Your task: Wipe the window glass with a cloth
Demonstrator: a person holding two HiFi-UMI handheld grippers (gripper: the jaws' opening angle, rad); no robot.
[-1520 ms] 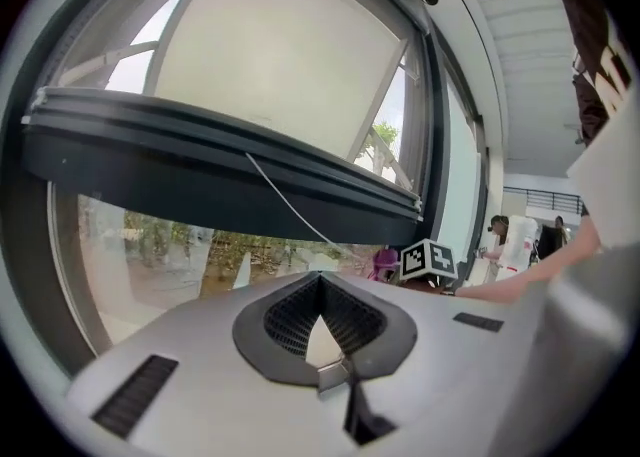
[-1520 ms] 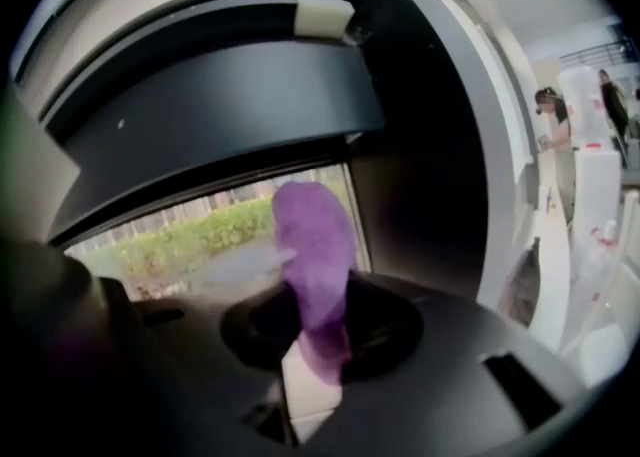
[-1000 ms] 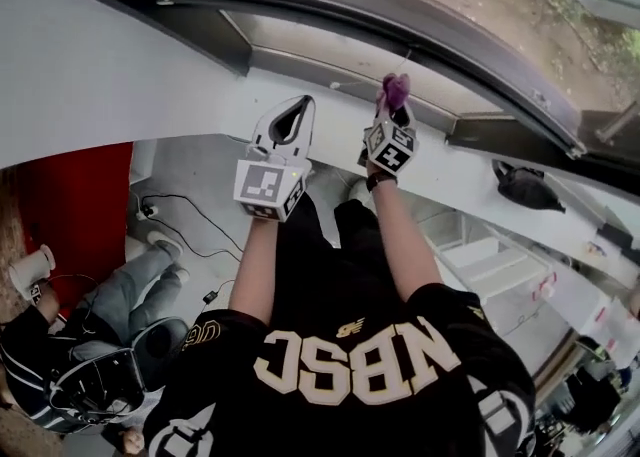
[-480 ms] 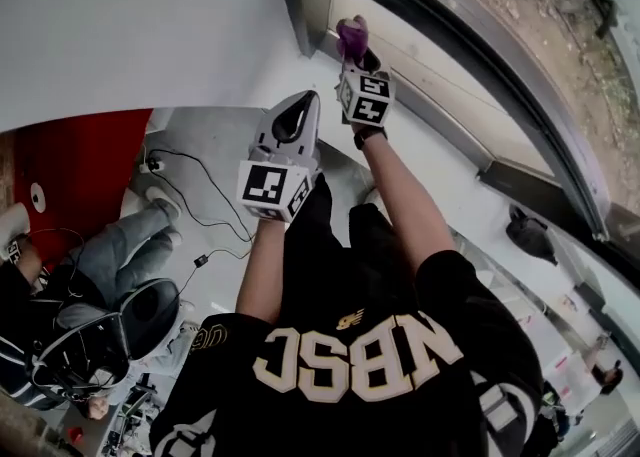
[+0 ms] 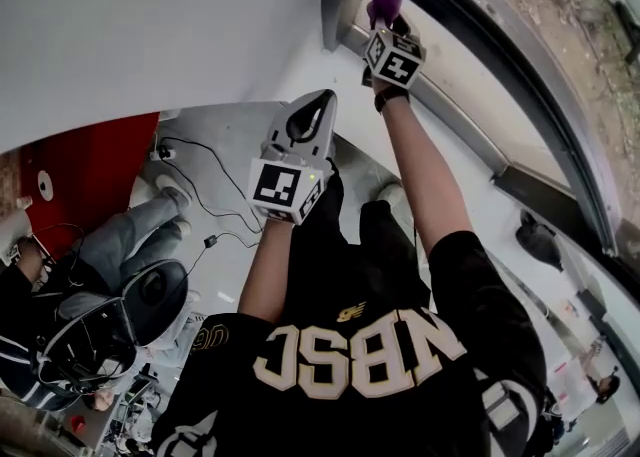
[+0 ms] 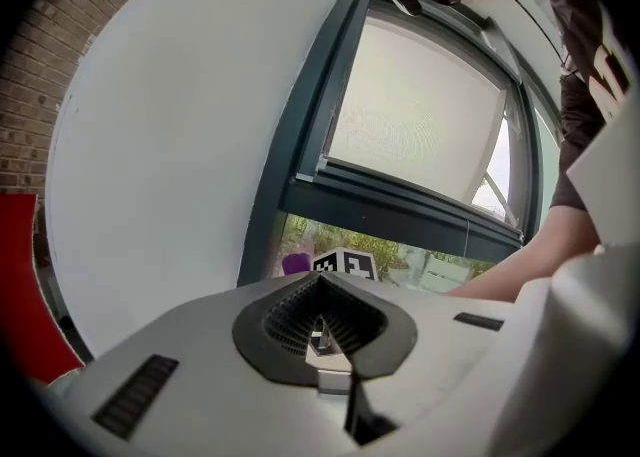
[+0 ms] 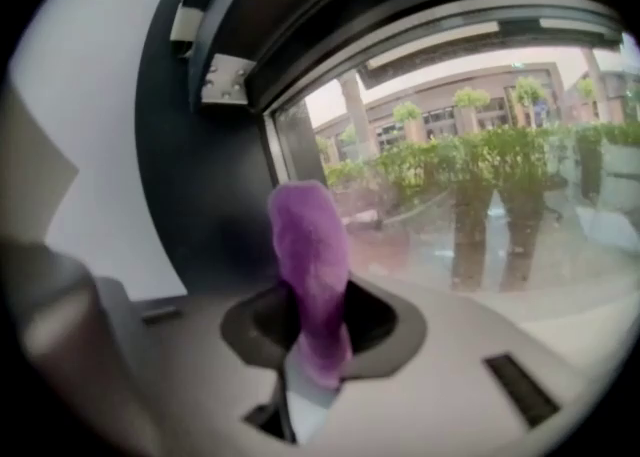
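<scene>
Cloth (image 7: 310,265): purple, a small rolled wad standing up out of the jaws and poking past their tips.
Where it is: high up by the dark frame (image 7: 215,155), at the corner of the window glass (image 7: 480,195). I can't tell whether it touches the pane.
Right gripper (image 7: 316,340): clamped on the cloth's lower end, arm stretched up.
Left gripper (image 6: 320,330): jaws together with nothing between them, held lower, well apart from the glass and facing the white wall (image 6: 170,145).
How it will handle: my read is soft, light and limp. It should squash flat against the pane and bunch under drag.
Where to hold: low on the wad, as it is now, so the free end does the wiping.
Risk: friction on the glass could tug it out of the jaws, so grip firmly and press gently.
Glass: smooth, hard and breakable. Only the cloth should touch it, not the jaw tips.
</scene>
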